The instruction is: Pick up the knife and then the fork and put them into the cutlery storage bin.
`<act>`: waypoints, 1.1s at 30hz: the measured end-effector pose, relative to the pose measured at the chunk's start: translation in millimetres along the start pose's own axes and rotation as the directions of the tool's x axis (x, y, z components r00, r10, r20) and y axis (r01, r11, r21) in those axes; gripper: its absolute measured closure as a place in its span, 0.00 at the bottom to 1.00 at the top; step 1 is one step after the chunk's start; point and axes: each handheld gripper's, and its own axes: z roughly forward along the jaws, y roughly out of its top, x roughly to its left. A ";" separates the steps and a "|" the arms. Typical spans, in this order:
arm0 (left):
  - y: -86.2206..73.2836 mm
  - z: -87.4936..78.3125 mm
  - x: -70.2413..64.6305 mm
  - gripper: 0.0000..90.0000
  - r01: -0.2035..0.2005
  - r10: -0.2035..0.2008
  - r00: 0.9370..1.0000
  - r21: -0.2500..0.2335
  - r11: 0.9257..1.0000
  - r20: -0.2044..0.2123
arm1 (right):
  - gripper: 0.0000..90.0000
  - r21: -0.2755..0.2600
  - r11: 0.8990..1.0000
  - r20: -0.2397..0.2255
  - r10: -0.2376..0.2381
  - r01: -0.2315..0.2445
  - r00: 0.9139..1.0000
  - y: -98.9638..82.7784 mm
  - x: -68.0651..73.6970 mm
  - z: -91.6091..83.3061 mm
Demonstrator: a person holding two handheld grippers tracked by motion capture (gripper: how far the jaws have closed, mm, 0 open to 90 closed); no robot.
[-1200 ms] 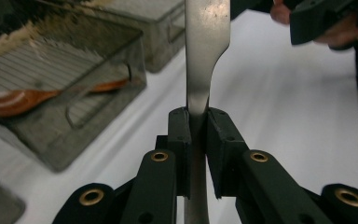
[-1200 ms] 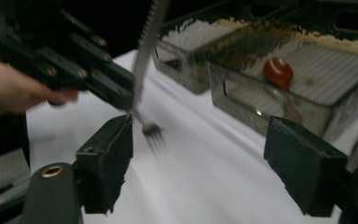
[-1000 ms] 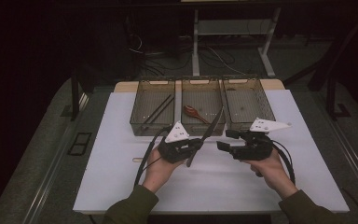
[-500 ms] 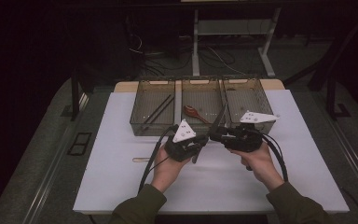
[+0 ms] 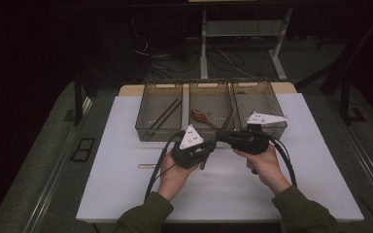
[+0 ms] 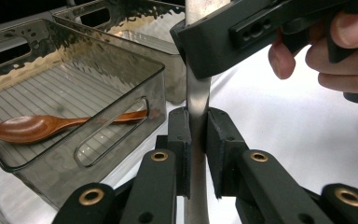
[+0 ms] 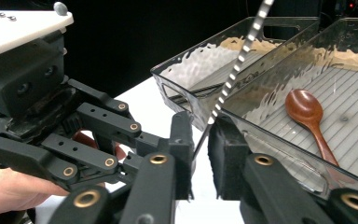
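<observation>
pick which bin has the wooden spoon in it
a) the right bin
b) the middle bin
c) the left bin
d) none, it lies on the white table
b: the high view shows the wooden spoon lying on the floor of the middle bin, while the left bin holds dark sticks.

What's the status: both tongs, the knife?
Left tongs shut on knife. Right tongs just closed on it too, farther along. Knife held off the table, in front of the trays. Nothing in the way.
</observation>
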 end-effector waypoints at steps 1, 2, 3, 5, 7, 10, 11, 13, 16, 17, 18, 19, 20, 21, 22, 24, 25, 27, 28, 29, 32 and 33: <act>-0.3 0.2 -0.1 0.88 0.001 -0.001 1.000 -0.001 1.000 -0.001 | 0.89 0.001 1.000 -0.002 0.003 -0.003 1.000 0.1 -0.1 0.1; -0.5 0.4 -0.2 0.88 0.001 -0.001 1.000 -0.003 1.000 -0.002 | 0.89 0.002 1.000 -0.003 0.003 -0.003 1.000 0.1 -0.1 0.2; -0.9 0.6 -0.4 0.88 0.003 -0.003 1.000 -0.007 1.000 -0.002 | 0.90 0.001 1.000 -0.003 0.000 0.000 1.000 -0.1 0.1 0.3; -1.4 0.7 -0.3 0.88 0.007 -0.007 1.000 -0.009 1.000 0.005 | 0.94 0.001 1.000 -0.009 -0.001 0.001 1.000 0.0 0.6 0.5; -2.1 0.9 -1.1 0.87 -0.002 0.002 1.000 -0.012 1.000 0.003 | 0.96 -0.001 1.000 -0.030 0.004 -0.004 1.000 0.2 0.6 0.5; -3.2 0.7 -0.9 0.86 -0.003 0.004 1.000 -0.023 1.000 0.019 | 0.97 0.011 1.000 -0.012 -0.017 0.017 1.000 0.2 3.0 0.8; -3.4 -0.4 -0.2 0.84 -0.005 0.006 1.000 -0.028 1.000 0.027 | 0.97 0.012 1.000 -0.012 -0.012 0.012 1.000 0.2 2.5 0.6; -4.2 -2.7 1.4 0.76 0.002 -0.001 0.999 -0.030 1.000 0.041 | 0.97 0.015 1.000 -0.006 -0.012 0.012 1.000 0.4 1.1 -0.8; -7.6 -8.5 3.6 0.67 -0.006 0.008 0.998 -0.035 0.999 0.058 | 0.97 0.016 0.999 0.010 -0.028 0.028 1.000 1.4 -0.7 -5.5; -9.1 -10.4 4.1 0.64 -0.008 0.010 0.998 -0.041 0.999 0.063 | 0.97 0.017 0.999 0.014 -0.030 0.030 0.999 1.8 -1.3 -7.4; -10.6 -12.4 4.5 0.61 -0.009 0.013 0.997 -0.045 0.999 0.074 | 0.97 0.023 0.999 0.020 -0.027 0.026 0.999 2.6 -2.2 -9.3; -12.1 -14.1 4.6 0.59 -0.014 0.017 0.996 -0.042 0.999 0.082 | 0.97 0.029 0.999 0.025 -0.024 0.023 0.999 3.2 -3.0 -11.1; -13.6 -15.8 4.9 0.56 -0.021 0.024 0.996 -0.038 0.999 0.085 | 0.97 0.031 0.999 0.027 -0.023 0.022 0.999 3.4 -3.6 -12.8; -15.2 -17.6 5.0 0.54 -0.025 0.028 0.995 -0.039 0.999 0.094 | 0.97 0.035 0.999 0.032 -0.025 0.024 0.999 3.7 -4.2 -14.5; -16.5 -19.3 5.2 0.52 -0.030 0.034 0.994 -0.036 0.999 0.099 | 0.97 0.043 0.999 0.036 -0.027 0.026 0.999 4.0 -4.5 -16.4; -18.7 -21.8 5.6 0.48 -0.031 0.034 0.993 -0.026 0.999 0.109 | 0.97 0.050 0.998 0.048 -0.036 0.034 0.998 4.8 -5.1 -19.9; -19.9 -23.7 6.2 0.46 -0.030 0.033 0.993 -0.025 0.999 0.116 | 0.97 0.052 0.998 0.053 -0.042 0.039 0.998 5.2 -5.4 -21.9; -21.4 -26.4 7.0 0.43 -0.024 0.026 0.991 -0.016 1.000 0.128 | 0.97 0.059 0.997 0.060 -0.045 0.042 0.997 6.6 -6.0 -25.9; -22.0 -27.5 7.2 0.41 -0.026 0.027 0.991 -0.016 1.000 0.128 | 0.97 0.059 0.997 0.065 -0.046 0.042 0.997 7.4 -7.0 -28.0; -22.5 -28.8 7.7 0.41 -0.028 0.029 0.991 -0.010 1.000 0.134 | 0.97 0.061 0.997 0.066 -0.046 0.042 0.997 7.8 -7.6 -29.2; -24.6 -31.3 10.5 0.38 -0.011 0.012 0.990 -0.007 1.000 0.142 | 0.97 0.084 0.995 0.075 -0.056 0.050 0.996 10.7 -11.6 -34.6; -25.4 -32.5 11.7 0.38 -0.006 0.007 0.989 -0.006 1.000 0.146 | 0.97 0.089 0.995 0.079 -0.059 0.052 0.995 11.2 -12.9 -35.7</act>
